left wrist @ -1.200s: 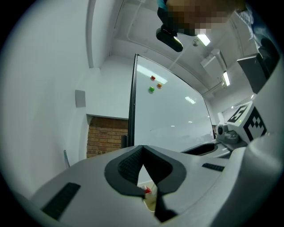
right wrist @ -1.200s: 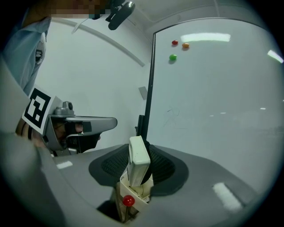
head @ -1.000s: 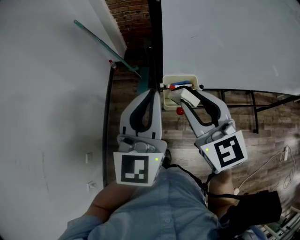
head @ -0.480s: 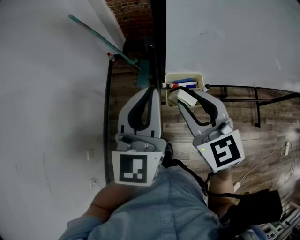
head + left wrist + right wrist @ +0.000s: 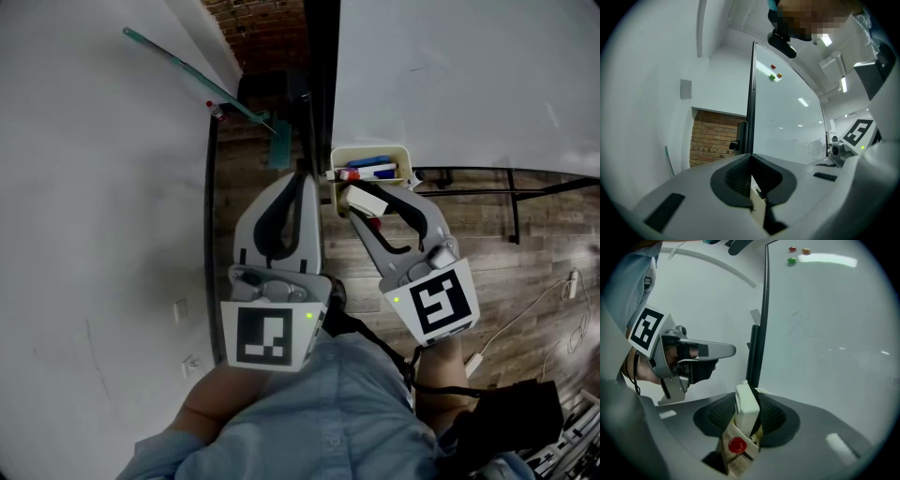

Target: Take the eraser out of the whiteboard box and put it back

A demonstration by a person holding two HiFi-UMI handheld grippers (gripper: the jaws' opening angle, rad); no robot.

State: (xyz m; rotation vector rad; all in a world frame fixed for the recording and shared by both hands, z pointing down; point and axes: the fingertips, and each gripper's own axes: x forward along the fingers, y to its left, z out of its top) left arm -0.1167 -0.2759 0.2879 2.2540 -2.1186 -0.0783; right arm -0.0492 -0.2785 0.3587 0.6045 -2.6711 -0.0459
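Eraser [image 5: 746,405] in right gripper [image 5: 364,201], jaws just easing open, beside whiteboard box [image 5: 370,150].

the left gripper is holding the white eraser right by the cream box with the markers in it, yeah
Not quite: the right gripper holds the white eraser, not the left gripper, whose jaws are together and empty. The right gripper view shows the eraser between its jaws, which have just eased open a little. It is right by the cream box with the markers.

Whiteboard box [image 5: 370,149]: markers [image 5: 373,169] probably along far side.
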